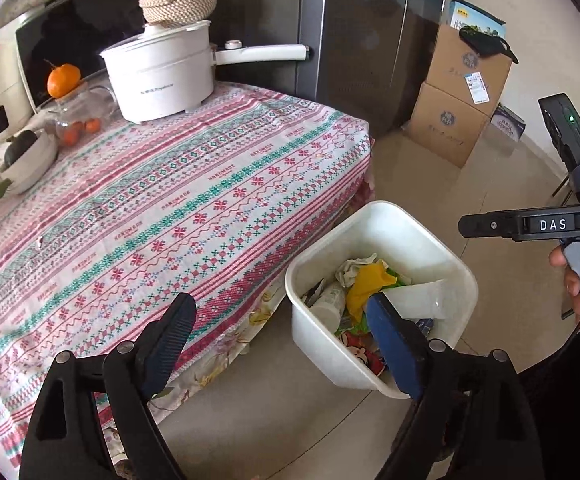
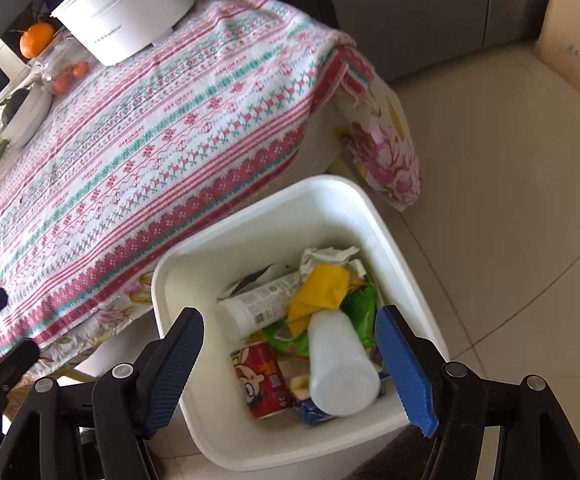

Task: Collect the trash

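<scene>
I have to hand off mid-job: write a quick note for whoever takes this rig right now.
Left gripper: open, empty, over the table edge beside the bin.
Right gripper: open, empty, directly above the bin.
White trash bin stands on the floor by the table corner. Inside: crumpled paper, yellow wrapper, green wrapper, two white bottles, red can.
Done: that trash is in the bin.
Left: no loose trash shows on the tablecloth; the pot, fruit and bowl look like keepers. Scan elsewhere before finishing.

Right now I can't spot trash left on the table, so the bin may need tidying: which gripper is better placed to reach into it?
Right. The right gripper hangs open directly over the bin; the left gripper straddles its edge.
</scene>
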Demonstrator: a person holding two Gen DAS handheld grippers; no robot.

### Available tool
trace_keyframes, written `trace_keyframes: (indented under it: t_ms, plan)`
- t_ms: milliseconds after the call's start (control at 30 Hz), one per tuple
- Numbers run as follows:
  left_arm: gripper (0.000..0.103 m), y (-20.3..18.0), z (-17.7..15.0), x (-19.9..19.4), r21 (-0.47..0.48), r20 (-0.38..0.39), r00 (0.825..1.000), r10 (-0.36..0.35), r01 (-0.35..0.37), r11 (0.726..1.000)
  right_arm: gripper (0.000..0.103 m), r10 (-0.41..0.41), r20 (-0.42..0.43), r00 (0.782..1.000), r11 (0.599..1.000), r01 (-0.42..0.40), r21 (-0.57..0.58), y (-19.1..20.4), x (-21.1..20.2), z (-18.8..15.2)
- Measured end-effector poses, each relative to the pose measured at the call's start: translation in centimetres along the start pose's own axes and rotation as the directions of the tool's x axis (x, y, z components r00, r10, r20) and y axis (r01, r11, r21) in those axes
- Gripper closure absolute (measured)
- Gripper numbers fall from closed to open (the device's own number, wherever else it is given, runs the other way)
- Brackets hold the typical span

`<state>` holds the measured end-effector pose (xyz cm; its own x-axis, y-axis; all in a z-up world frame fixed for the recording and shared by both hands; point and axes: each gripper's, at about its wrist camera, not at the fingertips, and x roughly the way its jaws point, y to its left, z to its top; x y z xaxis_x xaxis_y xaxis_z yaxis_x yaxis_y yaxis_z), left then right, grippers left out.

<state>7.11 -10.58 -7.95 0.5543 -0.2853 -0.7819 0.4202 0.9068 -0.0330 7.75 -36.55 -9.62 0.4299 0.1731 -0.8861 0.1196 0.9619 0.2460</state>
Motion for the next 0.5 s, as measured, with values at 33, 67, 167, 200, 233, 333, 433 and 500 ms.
trace_keyframes:
  t_ms: [33,67,167,200,233,333,433,500]
  plan:
    - [0.013,0.2,-0.1,-0.4,-0.008,0.007,1.0,0.01,-0.01,1.0,0.027,-0.013,0.012,1.0,1.0,0.013,-0.008,0.3,-0.3,-0.2]
    - [0.012,0.3,-0.2,-0.8,-0.019,0.012,1.0,0.017,-0.017,1.0,0.027,-0.021,0.025,0.999,1.0,0.021,-0.016,0.5,-0.6,-0.3]
    - [0.009,0.8,-0.7,-2.0,-0.065,0.016,0.999,0.039,-0.037,0.997,0.026,-0.038,0.08,0.996,0.998,0.042,-0.053,1.9,-1.9,-1.0]
    - [0.009,1.0,-0.9,-2.4,-0.082,0.02,0.999,0.047,-0.046,0.996,0.025,-0.041,0.105,0.994,0.997,0.048,-0.066,2.4,-2.4,-1.4]
    - [0.008,1.1,-1.1,-2.9,-0.101,0.024,0.998,0.055,-0.053,0.993,0.025,-0.045,0.126,0.991,0.996,0.055,-0.077,2.9,-2.9,-1.8]
    - [0.004,1.4,-1.6,-4.4,-0.146,0.03,0.996,0.088,-0.082,0.986,0.024,-0.056,0.196,0.979,0.99,0.081,-0.119,4.7,-4.5,-3.2]
    - [0.001,1.1,-2.1,-6.0,-0.16,0.043,0.99,0.135,-0.127,0.979,0.017,-0.069,0.28,0.957,0.983,0.113,-0.142,6.4,-6.6,-4.7]
    - [0.0,0.7,-2.3,-7.1,-0.159,0.052,0.987,0.15,-0.14,0.977,0.013,-0.079,0.335,0.939,0.98,0.133,-0.144,7.3,-7.9,-5.7]
